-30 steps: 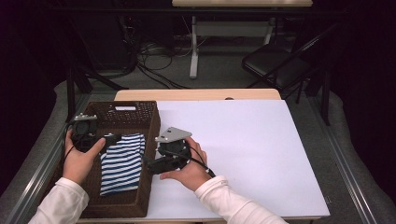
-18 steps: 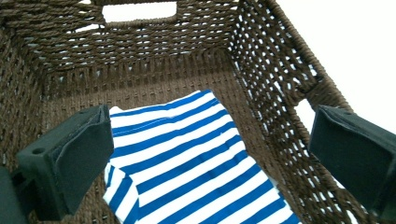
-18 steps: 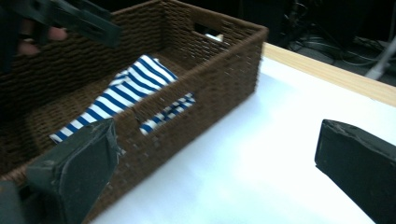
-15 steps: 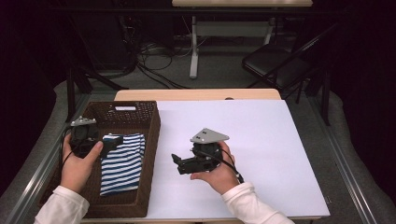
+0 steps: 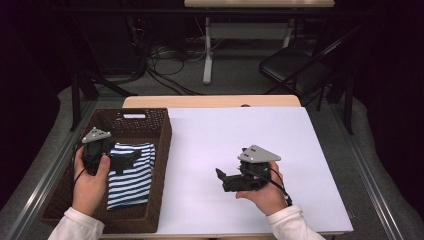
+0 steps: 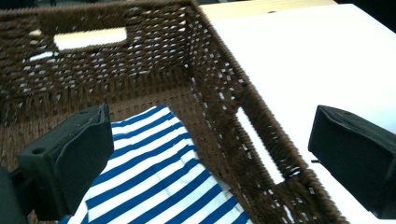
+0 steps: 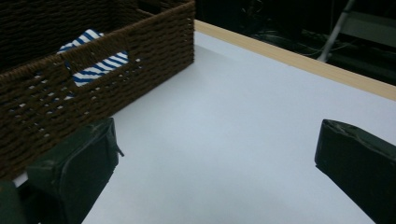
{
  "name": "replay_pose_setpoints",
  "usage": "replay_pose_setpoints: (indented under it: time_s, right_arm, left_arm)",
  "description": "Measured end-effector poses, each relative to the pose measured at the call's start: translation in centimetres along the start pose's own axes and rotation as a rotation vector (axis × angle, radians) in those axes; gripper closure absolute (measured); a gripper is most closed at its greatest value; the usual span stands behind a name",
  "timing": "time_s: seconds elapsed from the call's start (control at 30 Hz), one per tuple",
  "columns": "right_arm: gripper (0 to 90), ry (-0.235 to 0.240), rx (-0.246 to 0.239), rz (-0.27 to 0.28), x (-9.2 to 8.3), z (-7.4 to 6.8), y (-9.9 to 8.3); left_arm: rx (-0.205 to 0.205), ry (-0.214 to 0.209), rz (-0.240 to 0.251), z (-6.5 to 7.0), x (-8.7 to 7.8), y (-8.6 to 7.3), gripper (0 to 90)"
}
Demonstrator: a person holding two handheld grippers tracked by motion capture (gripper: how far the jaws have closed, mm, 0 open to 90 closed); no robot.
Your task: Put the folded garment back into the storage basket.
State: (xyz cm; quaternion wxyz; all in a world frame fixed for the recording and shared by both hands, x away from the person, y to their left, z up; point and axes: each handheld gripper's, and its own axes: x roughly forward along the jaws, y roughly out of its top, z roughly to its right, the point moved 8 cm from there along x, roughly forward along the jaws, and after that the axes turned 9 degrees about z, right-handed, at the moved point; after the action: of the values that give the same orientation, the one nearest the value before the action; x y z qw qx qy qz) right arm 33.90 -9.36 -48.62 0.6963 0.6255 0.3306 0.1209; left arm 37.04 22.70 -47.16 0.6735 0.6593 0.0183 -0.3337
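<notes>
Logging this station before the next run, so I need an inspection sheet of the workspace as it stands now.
Surface: white sheet covering a wooden table; bare where visible.
Job's things: brown wicker basket at the table's left; folded blue-and-white striped cloth lying inside it.
Clutter: nothing seen on the sheet.
Grippers: left gripper open, over the basket and cloth, holding nothing; right gripper open above the bare sheet, empty.
Cables: a black cable trails from the right gripper over the hand; loose cables lie on the floor beyond.
Surroundings: dark room, a black chair and another table's legs behind.
</notes>
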Motion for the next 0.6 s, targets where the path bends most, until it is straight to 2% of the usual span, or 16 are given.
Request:
replay_pose_setpoints:
  time_s: [0.4, 0.5, 0.6]
  right_arm:
    - [0.0, -0.104, 0.065, 0.033, -4.9, 5.0, -2.9]
    - [0.0, -0.128, 0.089, 0.031, -5.8, 6.1, -3.6]
    - [0.0, -0.149, 0.101, 0.025, -6.3, 7.1, -4.4]
  left_arm:
    - [0.09, -0.104, 0.031, 4.4, 0.8, -0.7, 0.1]
    - [0.082, -0.13, 0.041, 5.2, 0.9, -0.9, 0.1]
    - [0.08, -0.139, 0.057, 5.7, 1.1, -0.9, 0.1]
